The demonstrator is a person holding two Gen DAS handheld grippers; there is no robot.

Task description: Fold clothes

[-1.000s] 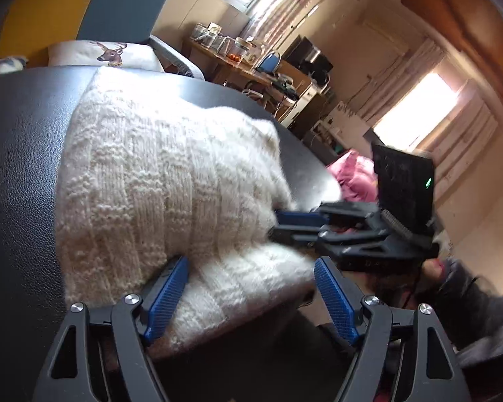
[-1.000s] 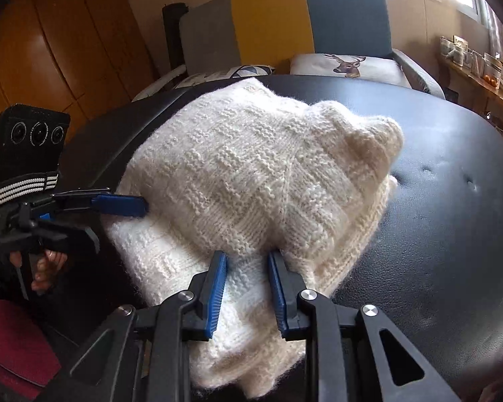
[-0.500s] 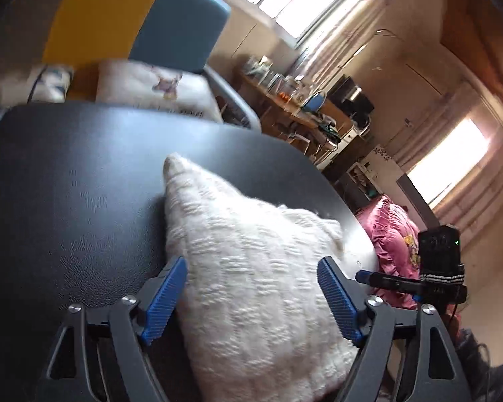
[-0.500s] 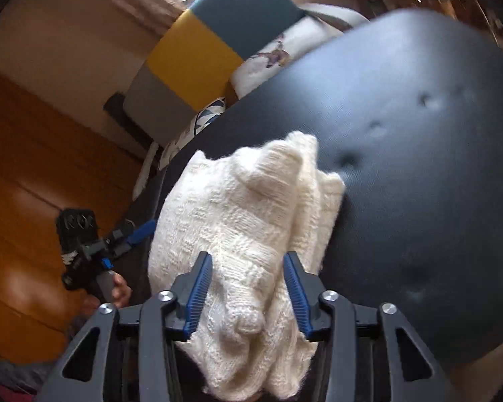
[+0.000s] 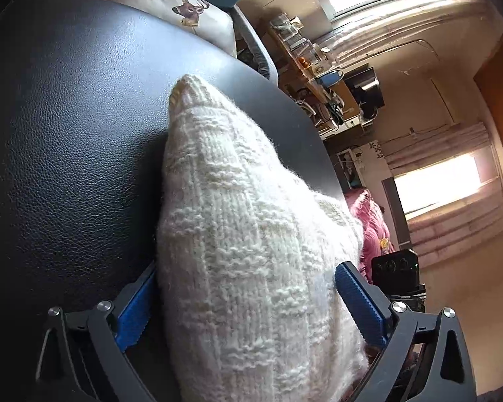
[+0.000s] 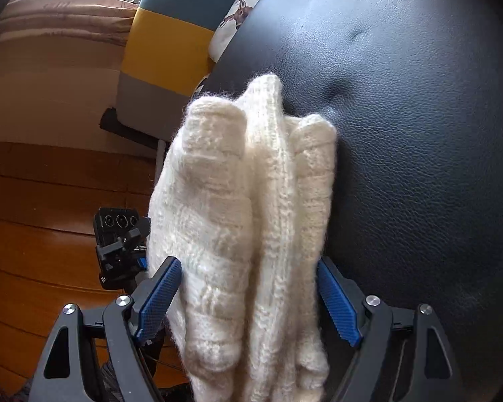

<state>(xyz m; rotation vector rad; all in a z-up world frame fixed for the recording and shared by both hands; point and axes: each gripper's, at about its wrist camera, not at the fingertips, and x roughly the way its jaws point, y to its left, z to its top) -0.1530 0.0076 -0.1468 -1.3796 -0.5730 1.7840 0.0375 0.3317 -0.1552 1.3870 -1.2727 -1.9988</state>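
A cream knitted sweater, folded into a thick bundle, is lifted off the black leather table. My left gripper has its blue pads wide apart on either side of the bundle, which fills the gap. In the right wrist view the same sweater shows as several stacked folds on edge, and my right gripper straddles it with its jaws wide too. The left gripper shows beyond the sweater at the left. The right gripper's camera block shows behind the sweater.
A yellow, teal and grey chair with a deer cushion stands behind the table. A cluttered shelf and pink fabric lie to the right. Wooden floor lies to the left of the table.
The sweater went from lying flat on the table to being raised on edge between both grippers. The right gripper's jaws widened around the bundle. Both cameras tilted and moved in close.
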